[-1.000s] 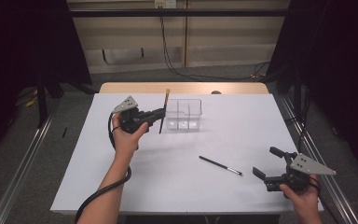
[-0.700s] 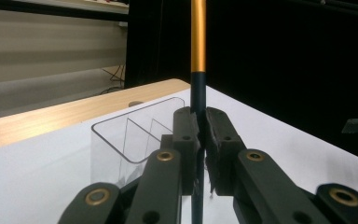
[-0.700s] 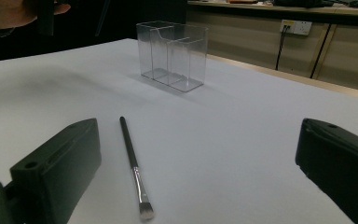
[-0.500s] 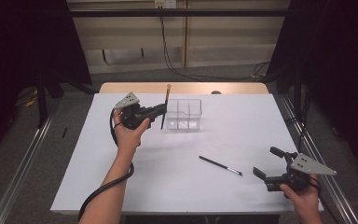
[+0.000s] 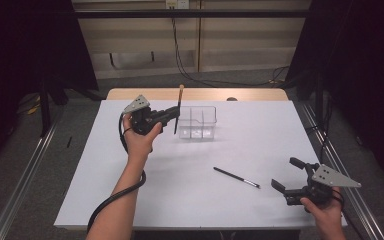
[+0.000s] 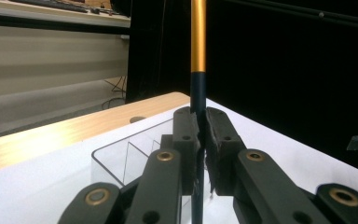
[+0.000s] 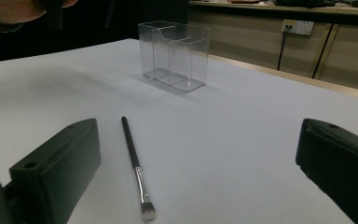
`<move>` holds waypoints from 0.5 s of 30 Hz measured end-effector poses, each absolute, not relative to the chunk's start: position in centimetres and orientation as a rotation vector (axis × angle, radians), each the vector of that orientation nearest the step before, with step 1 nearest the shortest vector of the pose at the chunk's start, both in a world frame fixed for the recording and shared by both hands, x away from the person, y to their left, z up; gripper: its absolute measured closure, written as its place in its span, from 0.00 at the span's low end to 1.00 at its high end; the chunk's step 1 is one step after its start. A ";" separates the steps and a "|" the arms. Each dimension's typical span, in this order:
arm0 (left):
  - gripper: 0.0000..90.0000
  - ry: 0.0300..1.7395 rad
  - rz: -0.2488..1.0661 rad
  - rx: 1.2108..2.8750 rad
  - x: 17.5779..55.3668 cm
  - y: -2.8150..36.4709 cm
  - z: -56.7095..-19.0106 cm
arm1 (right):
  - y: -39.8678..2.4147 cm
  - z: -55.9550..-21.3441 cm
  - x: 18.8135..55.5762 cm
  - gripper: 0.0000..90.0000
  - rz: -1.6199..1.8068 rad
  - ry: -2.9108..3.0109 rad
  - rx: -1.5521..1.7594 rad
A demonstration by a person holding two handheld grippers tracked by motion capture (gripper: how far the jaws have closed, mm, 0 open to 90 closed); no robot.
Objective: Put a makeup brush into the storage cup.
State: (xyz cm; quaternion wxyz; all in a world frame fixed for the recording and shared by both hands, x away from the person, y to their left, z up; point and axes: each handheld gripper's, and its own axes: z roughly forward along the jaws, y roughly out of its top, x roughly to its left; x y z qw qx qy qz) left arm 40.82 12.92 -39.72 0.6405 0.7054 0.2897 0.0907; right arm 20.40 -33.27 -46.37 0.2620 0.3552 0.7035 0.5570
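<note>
White table (image 5: 130, 200) under me, clear divided organizer (image 5: 196, 122) at its far middle. My left gripper (image 5: 172, 112) clamps an upright gold-and-dark brush (image 6: 197, 56) just left of the organizer; my right gripper (image 5: 286, 175) stands wide, and a second brush (image 5: 236, 177) lies flat just beside it.

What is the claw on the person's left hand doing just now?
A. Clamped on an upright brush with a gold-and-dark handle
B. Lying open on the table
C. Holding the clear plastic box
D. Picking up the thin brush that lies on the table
A: the left claw is shut on the upright gold-and-dark brush, beside the clear organiser; the thin brush lies untouched on the table.
</note>
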 end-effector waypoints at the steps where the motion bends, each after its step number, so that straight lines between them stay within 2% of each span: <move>1: 0.93 0.658 0.206 1.607 40.9 12.9 -39.7 | -33.3 -46.4 20.4 0.00 1.507 1.904 0.961; 15: 0.93 0.654 0.208 1.560 41.8 12.6 -39.1 | -33.3 -46.4 20.4 0.00 1.510 1.903 0.963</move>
